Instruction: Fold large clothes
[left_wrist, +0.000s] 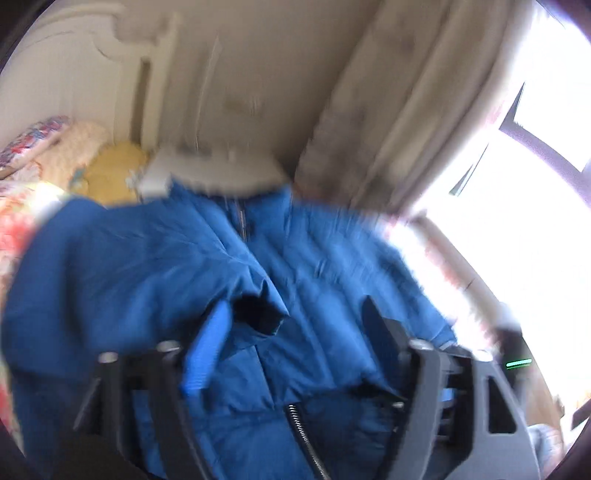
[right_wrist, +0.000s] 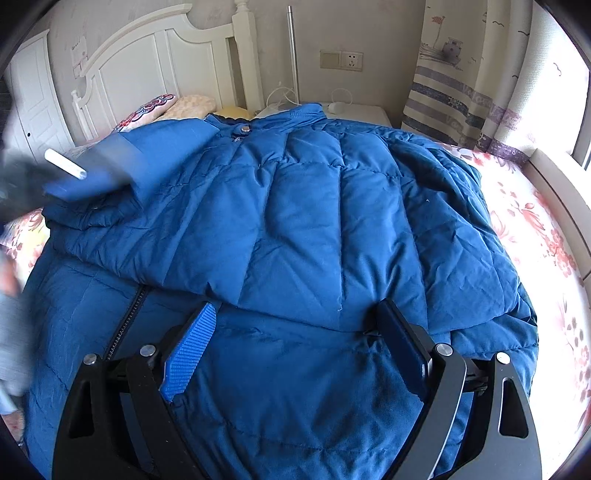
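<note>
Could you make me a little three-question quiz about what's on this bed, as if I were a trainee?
1. True or false: the blue quilted puffer jacket lies on the floral bedsheet.
2. Is the right hand-held gripper open or shut?
3. What stands behind the pillows: A white wooden headboard, B mirror, C bookshelf?

Key: 1 true; 2 open, nothing between its fingers; 3 A.

A blue quilted puffer jacket (right_wrist: 295, 221) lies spread front-up on a floral bed, collar toward the headboard, one side folded across its zipper.
</note>
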